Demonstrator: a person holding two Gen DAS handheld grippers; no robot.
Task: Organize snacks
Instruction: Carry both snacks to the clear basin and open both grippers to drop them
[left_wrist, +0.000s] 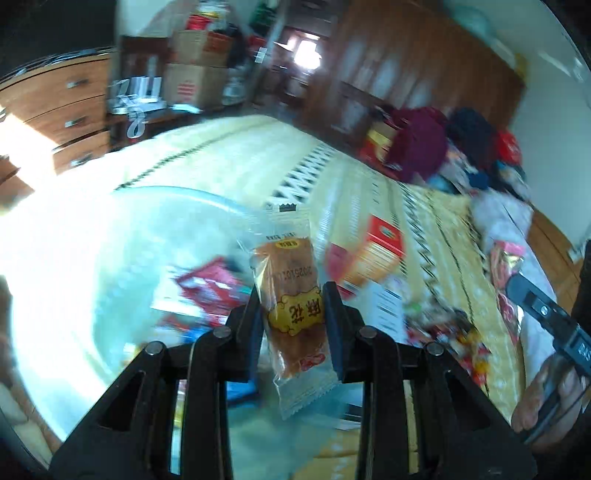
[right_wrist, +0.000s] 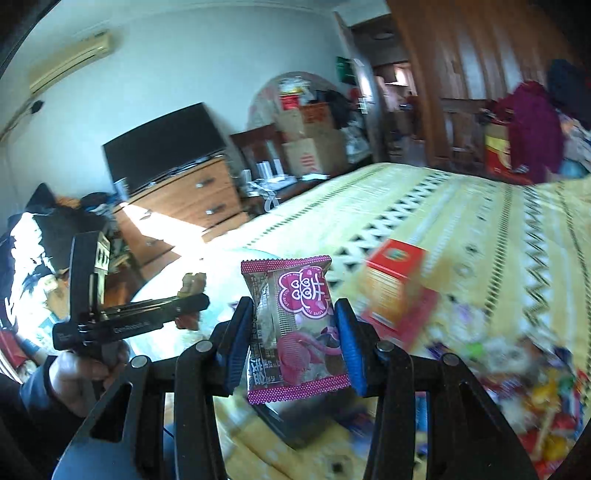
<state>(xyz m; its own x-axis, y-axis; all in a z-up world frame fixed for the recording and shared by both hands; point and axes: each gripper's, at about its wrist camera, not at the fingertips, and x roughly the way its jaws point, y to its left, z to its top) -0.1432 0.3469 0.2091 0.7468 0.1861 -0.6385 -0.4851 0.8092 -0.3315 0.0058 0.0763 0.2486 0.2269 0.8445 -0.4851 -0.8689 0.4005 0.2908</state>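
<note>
Left wrist view: the left tongs (left_wrist: 291, 314) sit at lower centre, clamped tight on a clear-wrapped brown pastry packet (left_wrist: 291, 295). Its long axis runs up and down the frame, leaning slightly left at the top, with both ends sticking out past the pads. Directly behind and to the left lies a large clear plastic tub (left_wrist: 147, 229) with red wrappers inside; its rim passes just behind the packet's top. I judge the tub to be the drop target, so the packet lies right at its edge and needs only a short carry left. An orange-red box (left_wrist: 376, 251) lies right of centre on the yellow bedspread (left_wrist: 369, 177).

Right wrist view: the right tongs (right_wrist: 295, 328), at lower centre and partly closed, pinch a pink-bordered snack packet (right_wrist: 295, 325) by its sides, long axis upright. The tub shows pale at centre left, beyond the other handheld tongs, so the left hand (right_wrist: 85, 373) is nearer to it. Loose sweets (right_wrist: 535, 398) blur at lower right.
</note>
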